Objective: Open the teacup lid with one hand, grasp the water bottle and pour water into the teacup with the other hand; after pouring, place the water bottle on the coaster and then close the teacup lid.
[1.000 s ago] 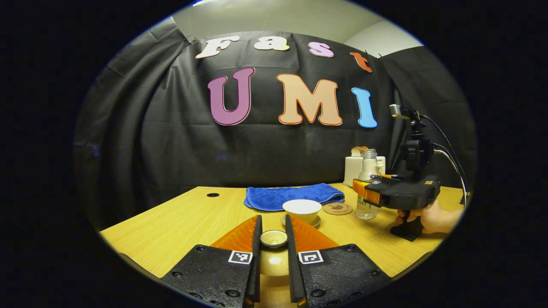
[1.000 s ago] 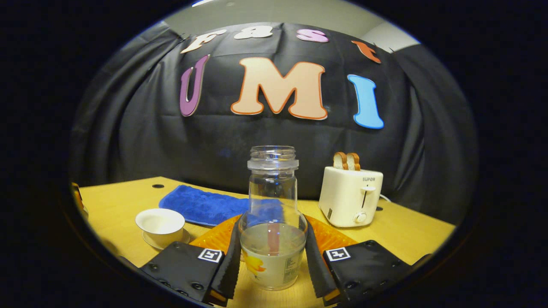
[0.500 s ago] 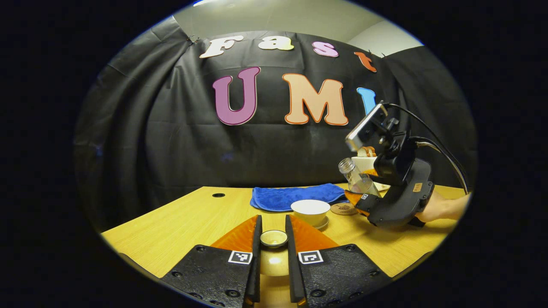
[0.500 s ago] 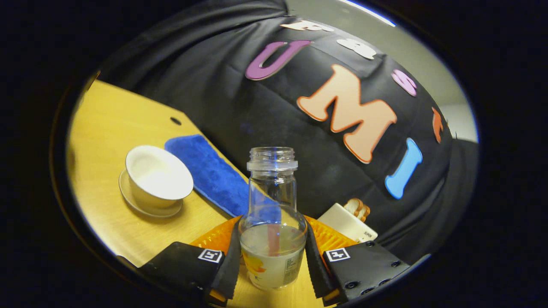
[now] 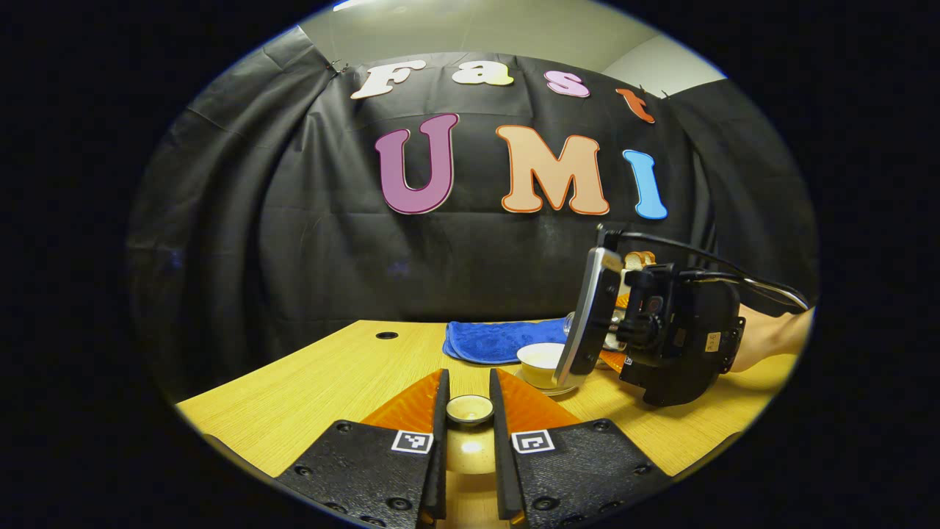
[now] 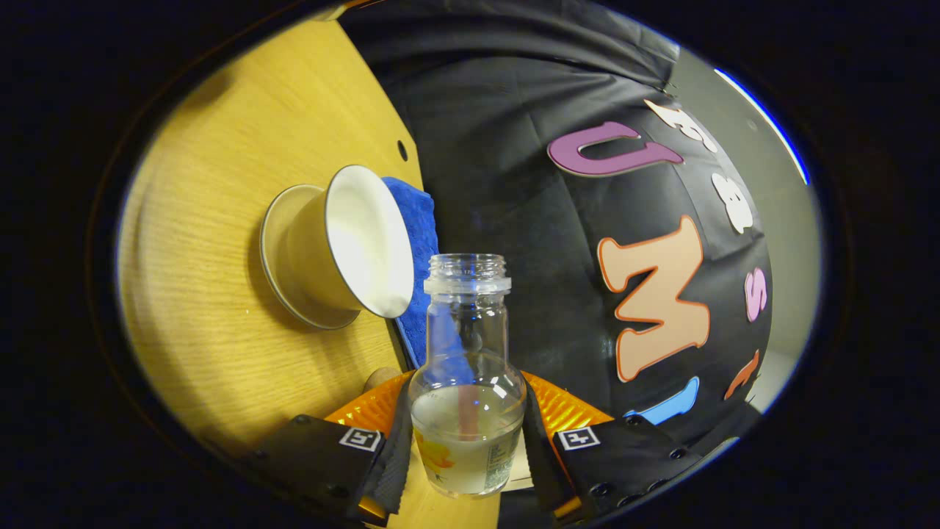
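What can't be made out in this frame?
- Left gripper view: bottle hidden behind the right gripper; coaster hidden too.
- Right gripper view: whether water leaves the water bottle toward the teacup cannot be told.
- Left gripper view: the lid is small, its details unclear.

Teacup (image 5: 540,362) on its saucer (image 6: 283,286) on the table (image 5: 316,382), towel (image 5: 488,340) just behind it.

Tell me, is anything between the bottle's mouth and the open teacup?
Nothing: in the right gripper view only air separates the water bottle mouth from the teacup rim, with the blue towel behind.
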A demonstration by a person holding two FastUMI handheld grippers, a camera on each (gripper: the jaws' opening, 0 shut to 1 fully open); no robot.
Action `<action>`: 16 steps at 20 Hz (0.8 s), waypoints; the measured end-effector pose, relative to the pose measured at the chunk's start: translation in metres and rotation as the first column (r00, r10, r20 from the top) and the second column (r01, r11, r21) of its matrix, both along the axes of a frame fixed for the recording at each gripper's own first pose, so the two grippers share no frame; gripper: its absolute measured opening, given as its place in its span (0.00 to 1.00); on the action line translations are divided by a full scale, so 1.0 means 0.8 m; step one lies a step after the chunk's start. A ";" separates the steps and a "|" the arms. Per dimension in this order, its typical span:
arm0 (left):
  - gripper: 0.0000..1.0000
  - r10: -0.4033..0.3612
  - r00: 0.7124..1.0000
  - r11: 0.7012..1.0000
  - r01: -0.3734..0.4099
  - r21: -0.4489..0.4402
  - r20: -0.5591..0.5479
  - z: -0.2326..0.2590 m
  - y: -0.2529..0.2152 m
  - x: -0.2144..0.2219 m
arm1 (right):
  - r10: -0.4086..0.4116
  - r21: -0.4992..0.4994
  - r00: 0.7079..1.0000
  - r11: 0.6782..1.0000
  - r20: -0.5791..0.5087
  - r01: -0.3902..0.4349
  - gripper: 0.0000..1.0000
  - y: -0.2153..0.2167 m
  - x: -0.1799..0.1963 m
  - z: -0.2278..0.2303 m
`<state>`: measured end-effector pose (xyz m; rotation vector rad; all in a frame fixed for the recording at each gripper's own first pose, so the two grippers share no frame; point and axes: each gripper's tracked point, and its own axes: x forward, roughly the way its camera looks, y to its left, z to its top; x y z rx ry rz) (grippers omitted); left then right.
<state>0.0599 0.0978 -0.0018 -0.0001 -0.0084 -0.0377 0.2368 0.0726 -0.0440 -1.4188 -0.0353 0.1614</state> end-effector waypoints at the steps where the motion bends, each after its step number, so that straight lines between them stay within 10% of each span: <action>1: 0.24 0.000 1.000 1.000 0.000 -0.002 -0.001 0.000 0.000 0.000 | 0.002 -0.034 1.000 0.999 0.003 -0.002 0.72 0.000 -0.002 0.001; 16: 0.24 0.000 1.000 1.000 0.000 -0.004 -0.002 -0.001 -0.001 0.000 | 0.048 -0.377 0.997 0.926 0.059 -0.022 0.71 0.011 0.003 0.006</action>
